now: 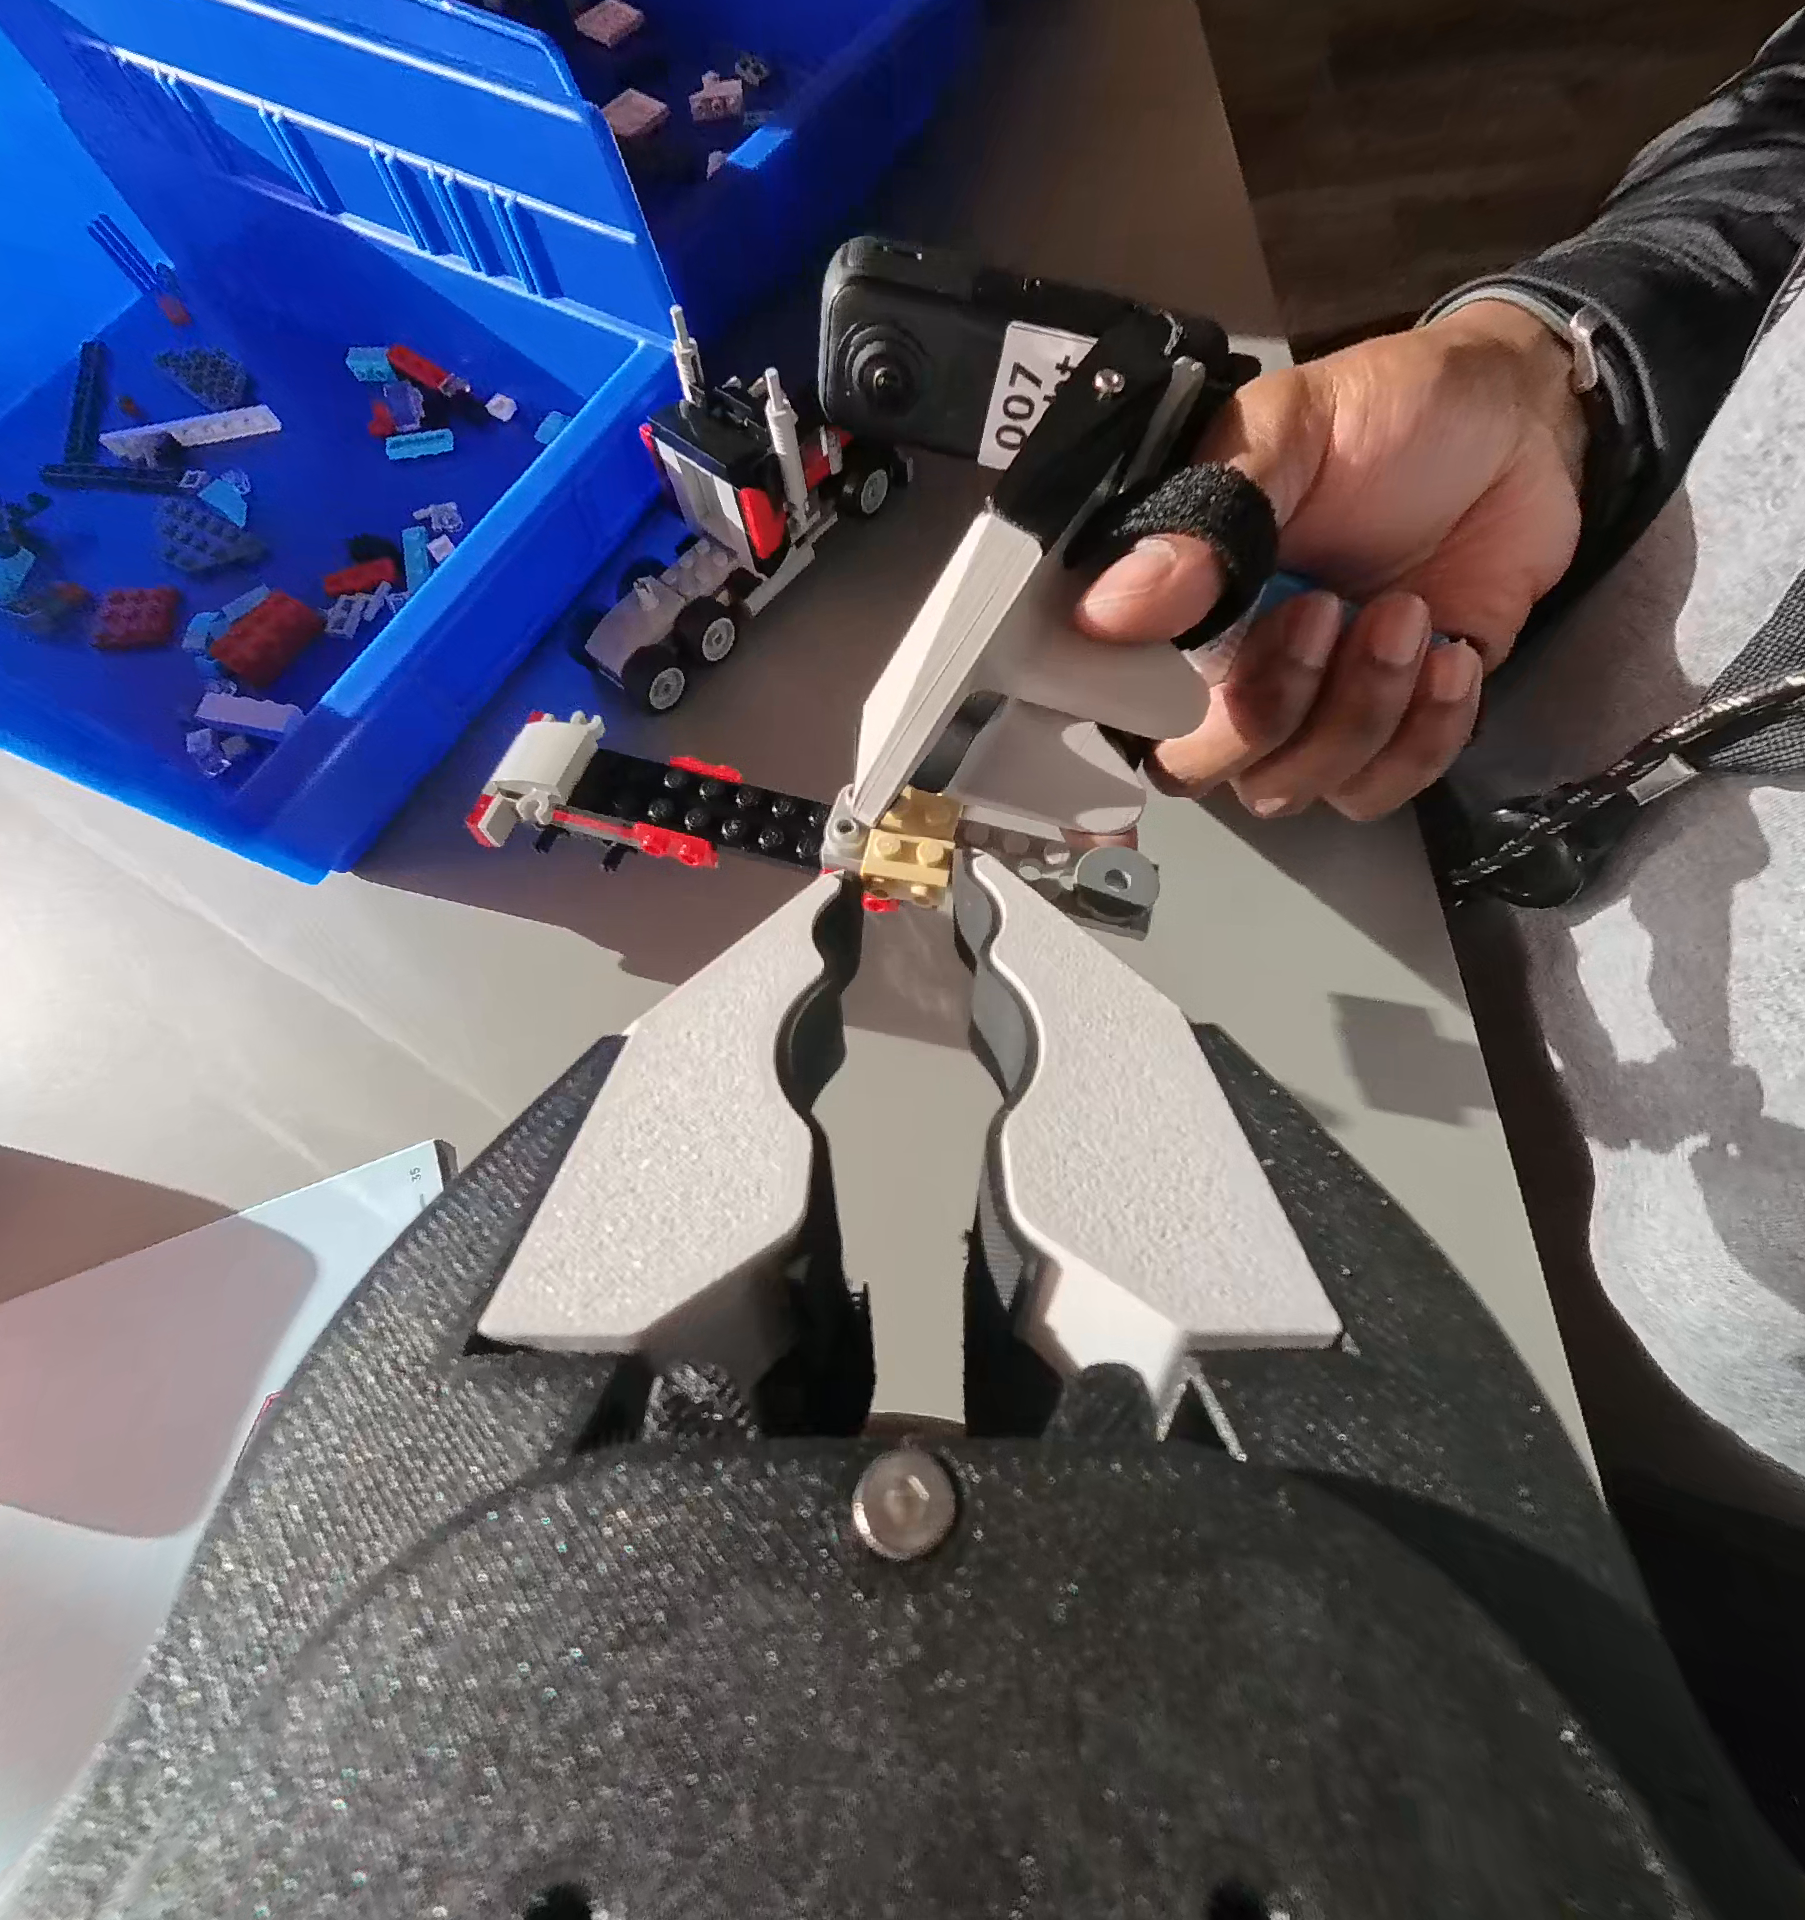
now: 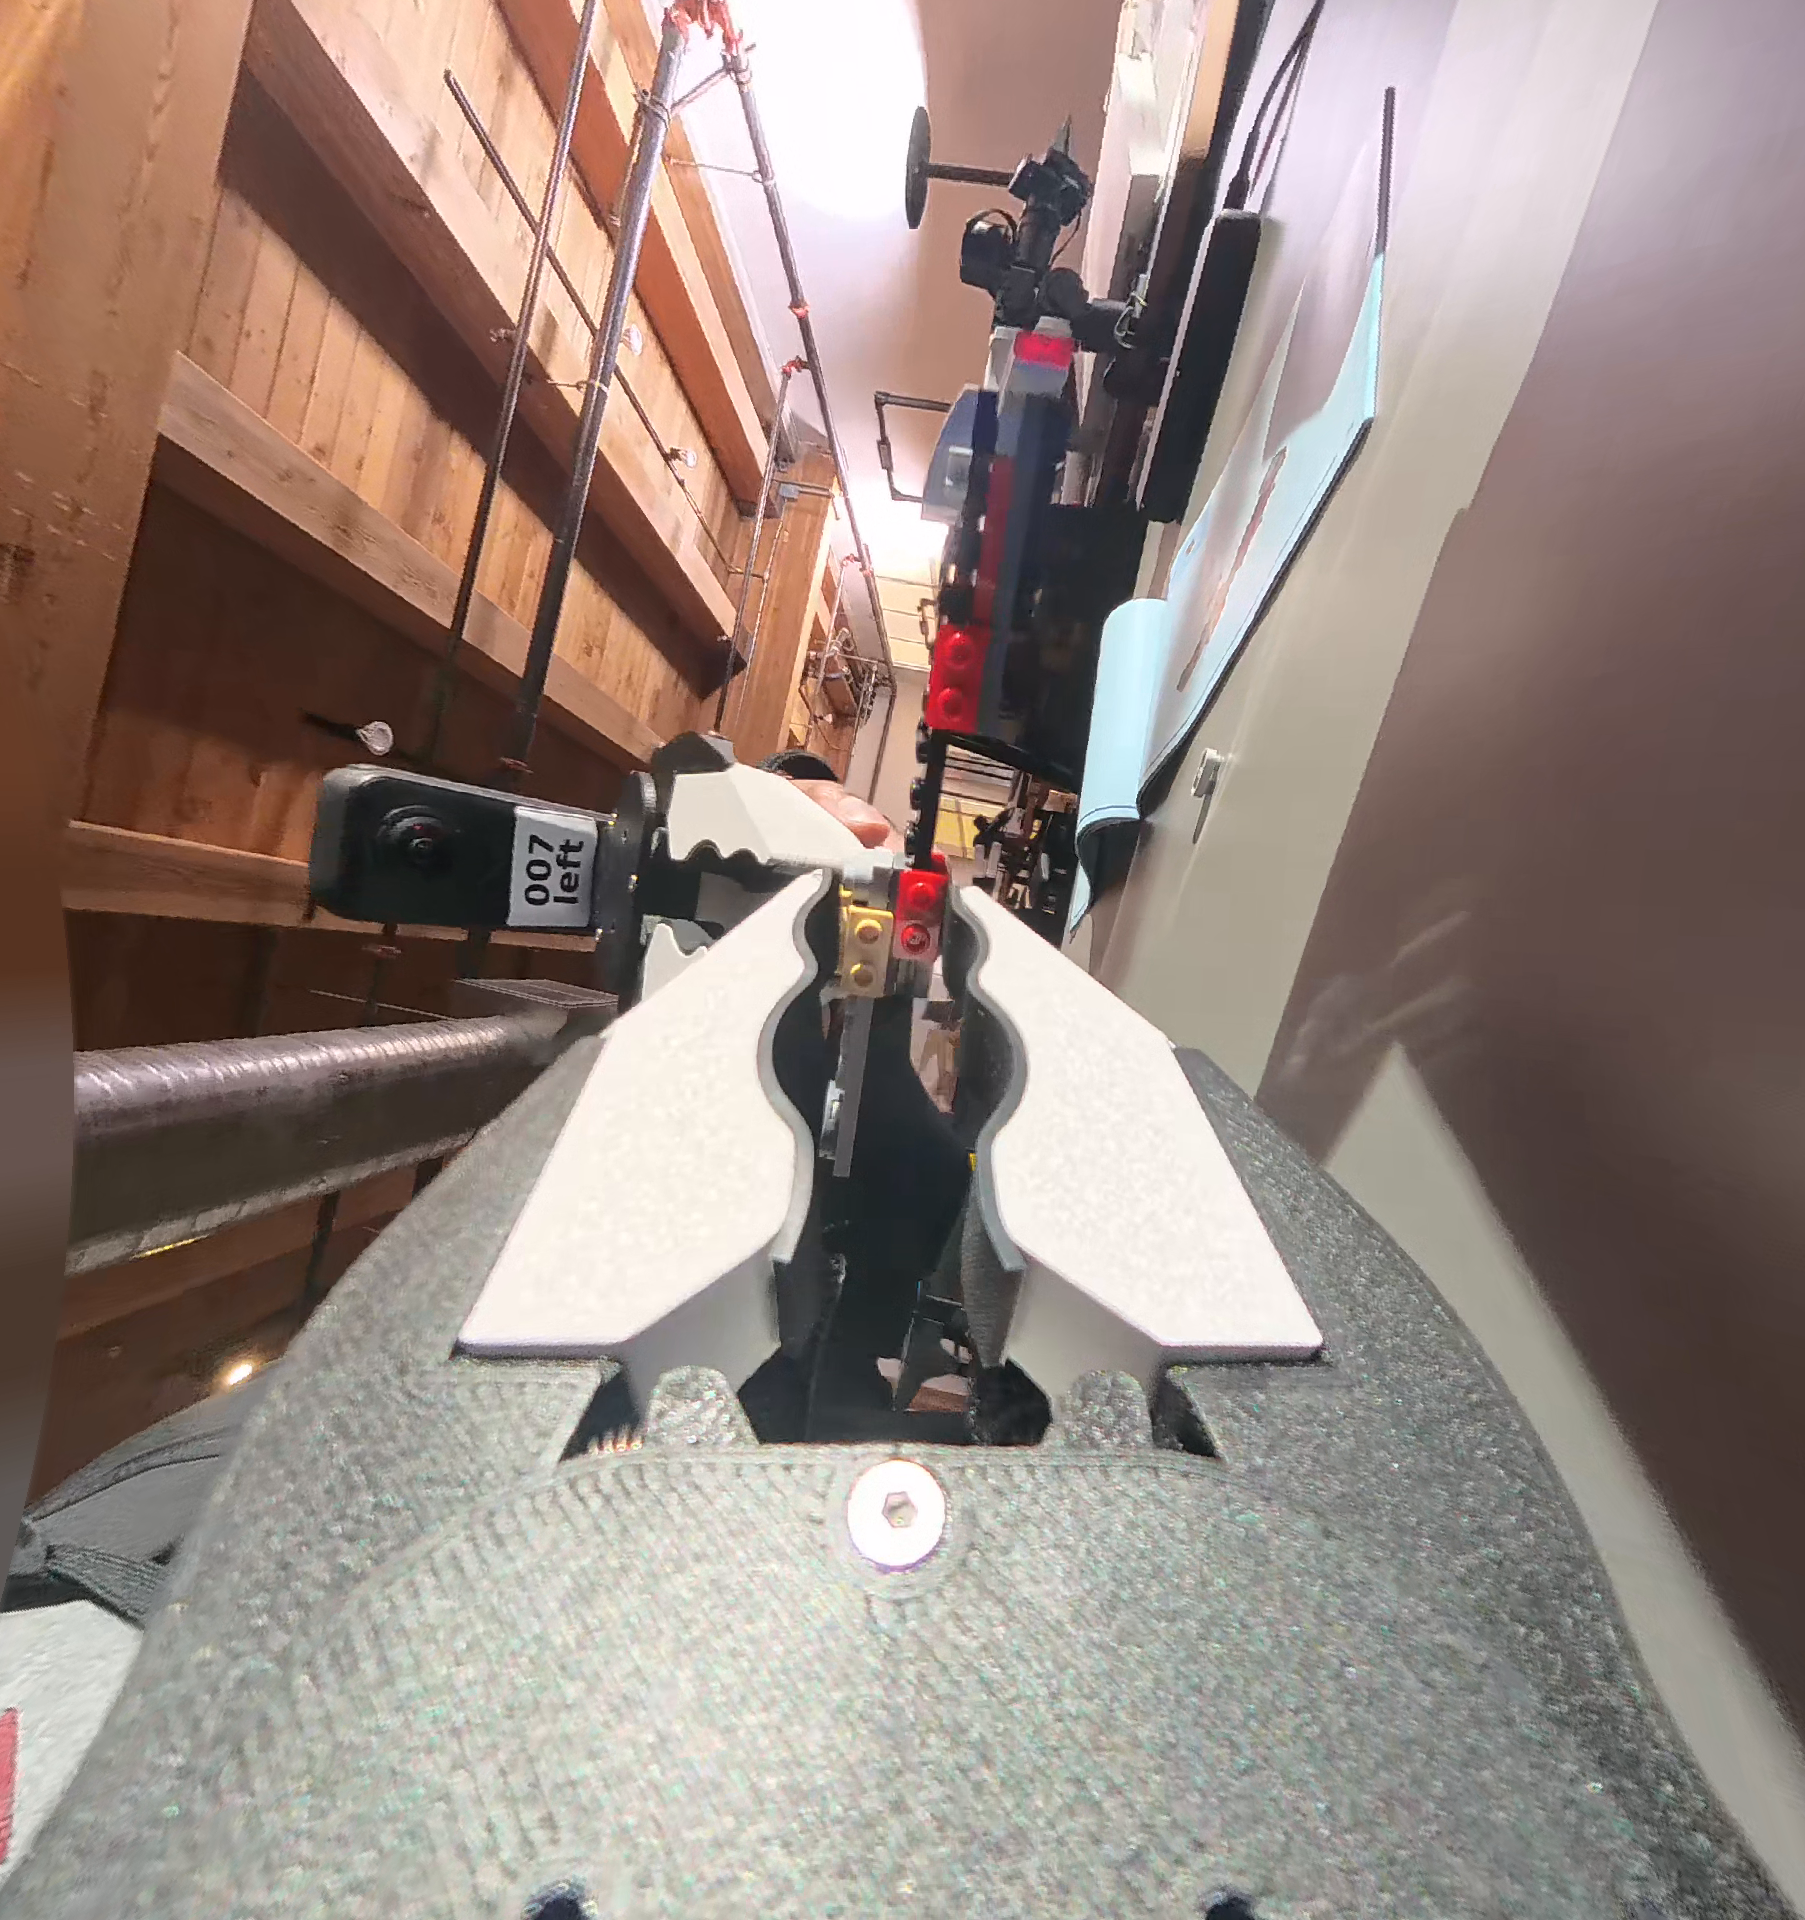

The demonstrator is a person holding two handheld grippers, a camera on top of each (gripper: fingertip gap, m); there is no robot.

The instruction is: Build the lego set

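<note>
Two blue plastic bins stood at the far left corner of the pale bench (image 1: 254,987). The nearer bin (image 1: 482,727) held loose red, grey and turquoise bricks, and the farther bin (image 1: 825,125) held brownish ones. The left gripper (image 1: 903,894) had its tips close on either side of the tan studded brick (image 1: 908,857); I could not tell if they pressed it. The right gripper (image 2: 893,904), held in a hand (image 1: 1397,520), was clamped across the black-and-red lego trailer (image 1: 711,810) at that brick, just above the bench near its right edge. One open booklet (image 1: 150,1299) lay at the near left edge. One black, red and white lego truck (image 1: 742,520) stood beside the nearer bin. Each gripper's camera bore one white printed label (image 1: 1033,400).
</note>
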